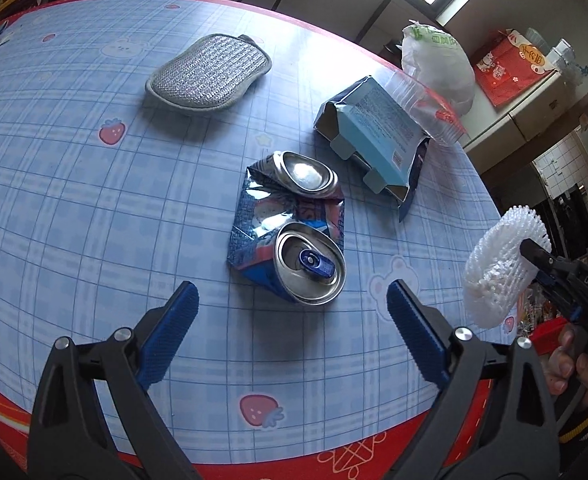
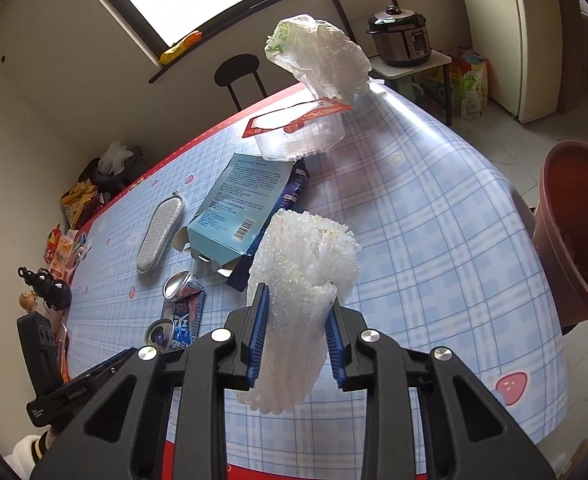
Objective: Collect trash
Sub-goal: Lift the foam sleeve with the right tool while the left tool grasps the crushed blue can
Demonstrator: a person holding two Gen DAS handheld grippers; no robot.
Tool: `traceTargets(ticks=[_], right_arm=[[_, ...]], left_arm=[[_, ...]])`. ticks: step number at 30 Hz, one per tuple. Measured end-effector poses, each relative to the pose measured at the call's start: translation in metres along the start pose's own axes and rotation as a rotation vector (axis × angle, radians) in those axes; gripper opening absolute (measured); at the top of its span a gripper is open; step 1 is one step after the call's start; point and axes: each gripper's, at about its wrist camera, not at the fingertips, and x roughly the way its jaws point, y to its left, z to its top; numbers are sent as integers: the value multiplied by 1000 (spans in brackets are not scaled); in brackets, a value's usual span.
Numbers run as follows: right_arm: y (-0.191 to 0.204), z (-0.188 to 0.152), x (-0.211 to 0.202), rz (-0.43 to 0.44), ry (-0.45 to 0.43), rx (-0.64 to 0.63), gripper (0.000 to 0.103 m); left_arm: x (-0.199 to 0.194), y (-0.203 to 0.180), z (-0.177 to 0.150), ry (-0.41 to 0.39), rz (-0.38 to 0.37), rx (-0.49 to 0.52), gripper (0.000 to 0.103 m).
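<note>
A crushed blue drink can (image 1: 290,232) lies on the checked tablecloth just beyond my open, empty left gripper (image 1: 294,320); it also shows in the right wrist view (image 2: 180,312). My right gripper (image 2: 296,324) is shut on a white foam fruit net (image 2: 302,276) and holds it above the table; the net also shows at the right of the left wrist view (image 1: 502,268). A torn light-blue carton (image 1: 370,136) (image 2: 238,212), a clear plastic tub (image 2: 302,136) and a white plastic bag (image 2: 322,56) lie farther back.
A grey scrubbing pad (image 1: 210,74) (image 2: 160,236) lies at the table's far left. A brown plastic bin (image 2: 574,228) stands off the table's right edge. A black stool (image 2: 240,76) and a cooker on a shelf (image 2: 400,36) stand beyond the table.
</note>
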Motion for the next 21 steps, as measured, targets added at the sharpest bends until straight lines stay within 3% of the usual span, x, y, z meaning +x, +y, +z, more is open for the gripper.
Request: traceTargets(ticks=[3,8,12,21], right_arm=[[-6,-1,-4,-6,-2,6,28],[-10,-3,-8,-4,-3,2,28],[-12,-4,-10,-3,-1,-1,28],[-20,-9,-14,-16,3,13,28]], left_arm=[[9,-5,5,5,29,0,90],[27,-29,5,13,129,137,90],[37,-33,6,4,195,180,90],[51,-28,8,-7,232,180,90]])
